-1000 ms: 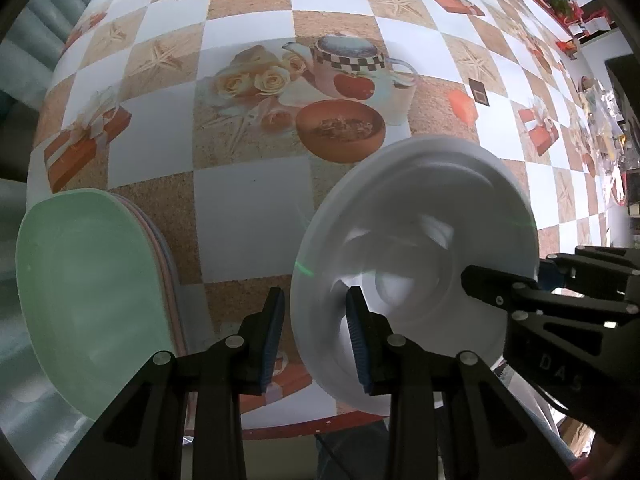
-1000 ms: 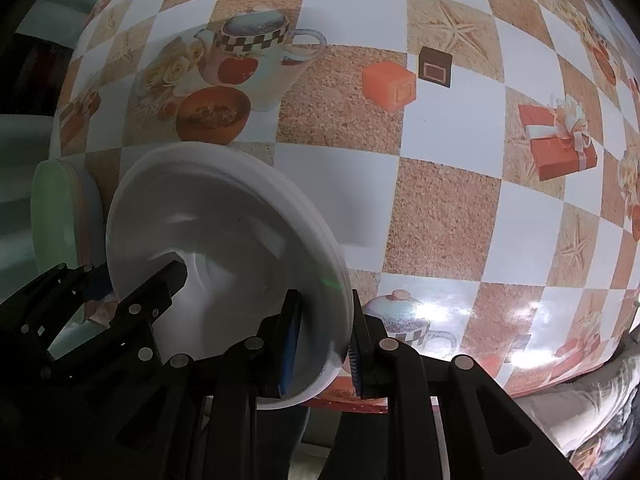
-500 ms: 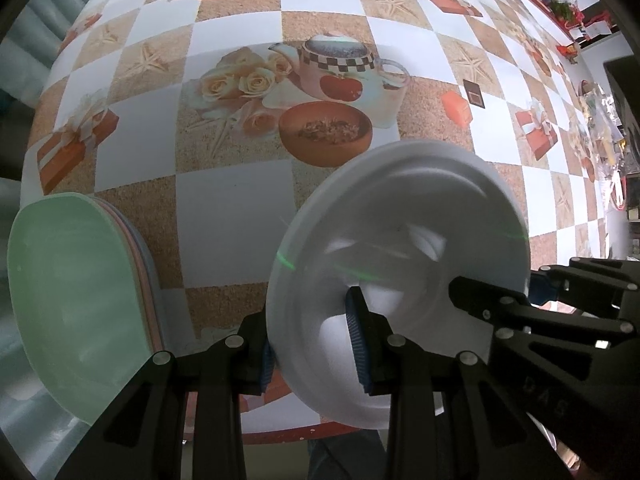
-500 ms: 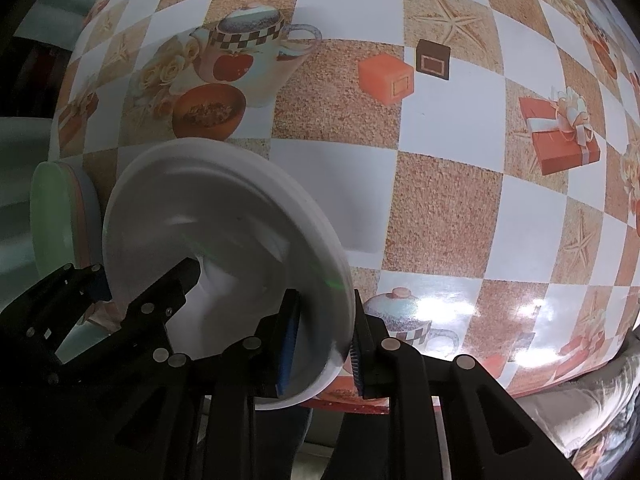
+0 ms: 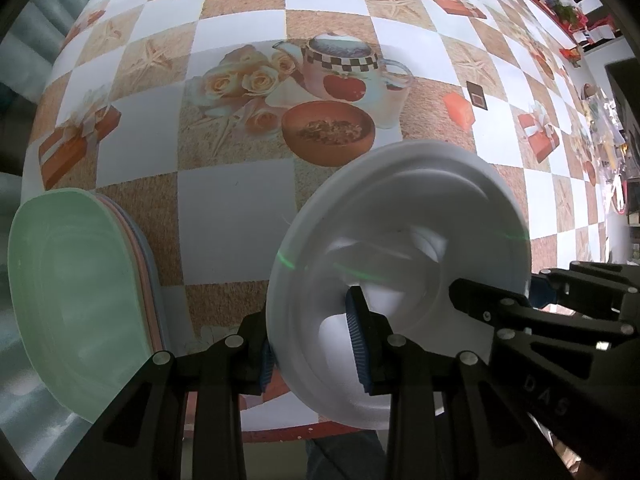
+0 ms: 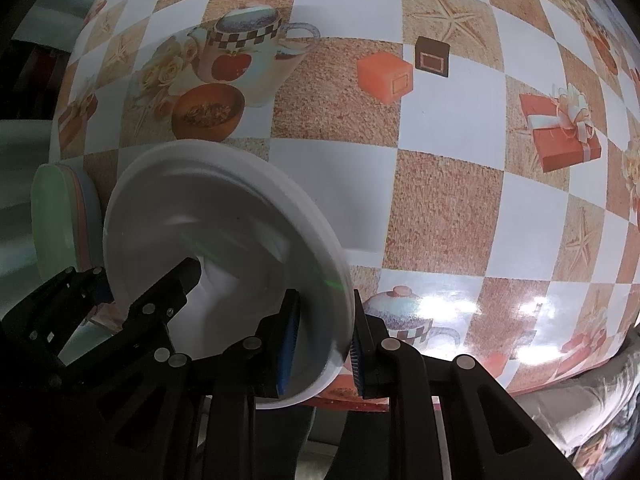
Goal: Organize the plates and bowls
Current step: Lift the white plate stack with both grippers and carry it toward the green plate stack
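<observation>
change: white bowl point(image 5: 400, 232) rim now between left hand-held gripper point(image 5: 316, 344) pads

Table point(image 5: 232, 208) is covered by a checkered oilcloth point(image 6: 452, 184) printed with teapots, roses, starfish and gift boxes. Glare is seen near its edge. Cluttered shelves point(image 5: 600, 128) are visible at right.

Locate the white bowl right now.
The white bowl is at the table's near edge, its rim between the fingers of both the left gripper and right gripper, right of the green plate stack.

Plate stack point(image 5: 80, 300) left of bowl point(image 5: 400, 240)
</observation>
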Demonstrator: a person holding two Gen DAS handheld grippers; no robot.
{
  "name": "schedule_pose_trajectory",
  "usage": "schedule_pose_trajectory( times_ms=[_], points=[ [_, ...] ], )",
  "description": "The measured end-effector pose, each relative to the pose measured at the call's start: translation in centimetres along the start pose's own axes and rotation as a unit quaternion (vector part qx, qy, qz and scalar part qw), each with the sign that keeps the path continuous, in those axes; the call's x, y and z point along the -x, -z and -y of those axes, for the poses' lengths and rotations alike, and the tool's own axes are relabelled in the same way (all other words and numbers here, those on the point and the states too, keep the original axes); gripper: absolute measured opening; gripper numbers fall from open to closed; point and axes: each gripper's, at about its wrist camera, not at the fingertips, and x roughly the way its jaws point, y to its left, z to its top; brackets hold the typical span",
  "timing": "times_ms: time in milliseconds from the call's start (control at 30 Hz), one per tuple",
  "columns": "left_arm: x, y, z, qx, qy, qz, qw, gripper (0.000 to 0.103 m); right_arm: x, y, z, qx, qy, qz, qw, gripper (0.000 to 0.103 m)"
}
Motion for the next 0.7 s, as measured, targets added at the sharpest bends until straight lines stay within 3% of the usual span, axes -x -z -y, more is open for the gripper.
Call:
schedule_pose_trajectory(
  times_ms=[300, 700],
  points=[
    [1.1, 0.5, -0.2, 0.007, 0.002, 0.003, 1.0000, 0.035, 0.8, 0.3, -0.4, 0.007, 0.005, -0.004, 1.000, 0.024],
    [5.2, 1.5, -0.3, 0.003, -0.012, 0.036, 0.9993, 0.035, 3.9, -0.1, -1.6, 0.023, 0.005, 0.018, 1.000, 0.024]
  ],
)
